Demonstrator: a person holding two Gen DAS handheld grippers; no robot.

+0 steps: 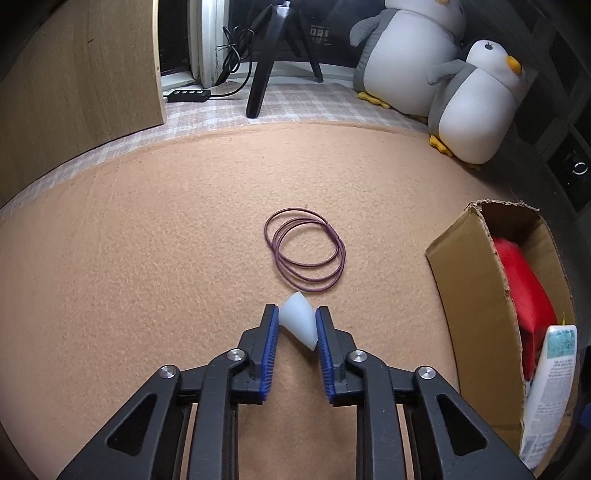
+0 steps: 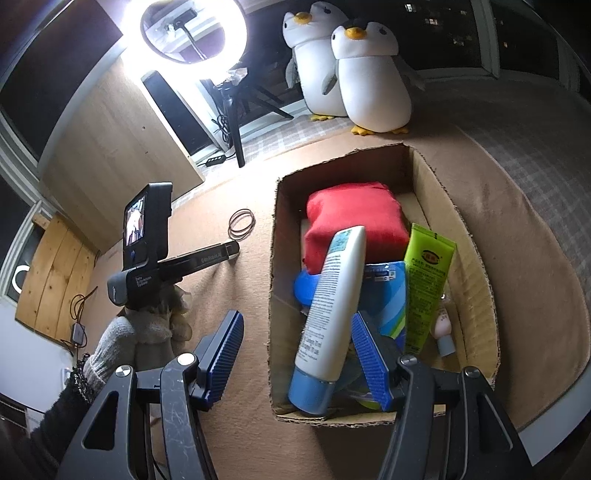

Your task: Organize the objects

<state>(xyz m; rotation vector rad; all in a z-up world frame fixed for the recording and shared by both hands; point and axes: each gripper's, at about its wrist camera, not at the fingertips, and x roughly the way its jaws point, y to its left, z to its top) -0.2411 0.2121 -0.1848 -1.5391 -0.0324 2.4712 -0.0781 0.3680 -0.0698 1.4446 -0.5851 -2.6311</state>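
A small white cone-shaped piece (image 1: 301, 325) sits on the tan felt mat between the blue pads of my left gripper (image 1: 297, 310), which is shut on it at both sides. Just beyond lies a coil of thin purple rings (image 1: 306, 251), also seen in the right wrist view (image 2: 241, 223). My right gripper (image 2: 295, 319) hangs open over the near left wall of the cardboard box (image 2: 476, 258). Inside the box are a red pouch (image 2: 354, 218), a white tube with a blue cap (image 2: 332, 295), a green tube (image 2: 424, 280) and blue packaging.
Two plush penguins (image 1: 472, 103) stand at the mat's far right. A black tripod (image 1: 266, 66), a power strip (image 1: 188, 94) and a wooden board (image 1: 74, 74) stand behind the mat. A bright ring light (image 2: 184, 33) shines above. A gloved hand (image 2: 147, 332) holds the left gripper.
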